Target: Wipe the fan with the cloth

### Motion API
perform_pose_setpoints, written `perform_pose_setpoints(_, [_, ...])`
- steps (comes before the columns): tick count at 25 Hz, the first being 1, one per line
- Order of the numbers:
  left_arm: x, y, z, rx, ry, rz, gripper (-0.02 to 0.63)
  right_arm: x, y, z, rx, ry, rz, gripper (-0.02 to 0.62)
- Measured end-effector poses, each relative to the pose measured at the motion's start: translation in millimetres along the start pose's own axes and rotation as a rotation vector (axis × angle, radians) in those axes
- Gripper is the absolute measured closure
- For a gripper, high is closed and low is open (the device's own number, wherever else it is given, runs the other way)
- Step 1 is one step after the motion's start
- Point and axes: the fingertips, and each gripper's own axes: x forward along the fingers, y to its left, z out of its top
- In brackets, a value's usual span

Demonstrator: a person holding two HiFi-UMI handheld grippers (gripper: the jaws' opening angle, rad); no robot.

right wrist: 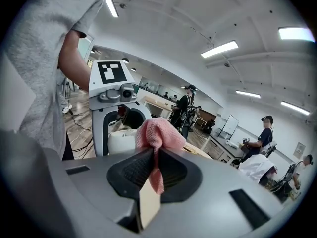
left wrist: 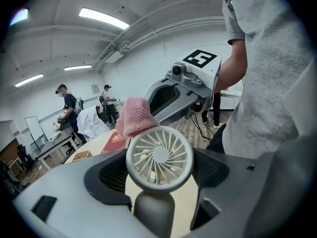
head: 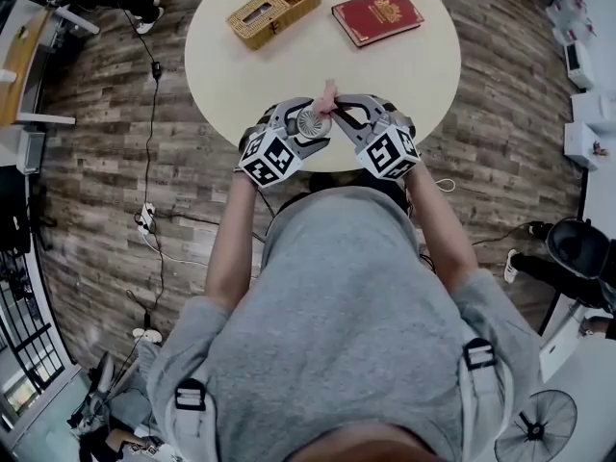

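A small white handheld fan is held just above the near edge of the round table. My left gripper is shut on it. In the left gripper view the fan's round grille faces the camera between the jaws, with its handle below. My right gripper is shut on a pink knitted cloth. That cloth rests against the grille's upper left rim. In the right gripper view the cloth bunches out of the closed jaws, and the fan sits just behind it.
A wicker basket and a red book lie at the table's far side. Cables run over the wooden floor at left. Other people stand at workbenches in the background.
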Motion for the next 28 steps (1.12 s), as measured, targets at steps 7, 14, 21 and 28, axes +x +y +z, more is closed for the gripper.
perform_pose_setpoints(7, [7.3, -9.7, 1.6, 0.059, -0.004, -0.051, 0.216, 10.4, -5.2, -3.0, 0.052, -0.006, 0.063, 0.557])
perform_pose_setpoints(14, [8.0, 0.1, -3.1, 0.042, 0.009, -0.031, 0.216, 9.4, -4.6, -15.3, 0.037, 0.032, 0.082, 0.557])
perform_pose_setpoints(21, [10.5, 17.3, -14.2, 0.025, 0.046, -0.001, 0.216, 5.3, 3.0, -15.4, 0.048, 0.029, 0.100, 0.557])
perform_pose_setpoints(28, [19.5, 13.0, -22.7, 0.029, 0.079, -0.060, 0.216, 9.1, 6.1, -2.3, 0.036, -0.016, 0.124, 0.557])
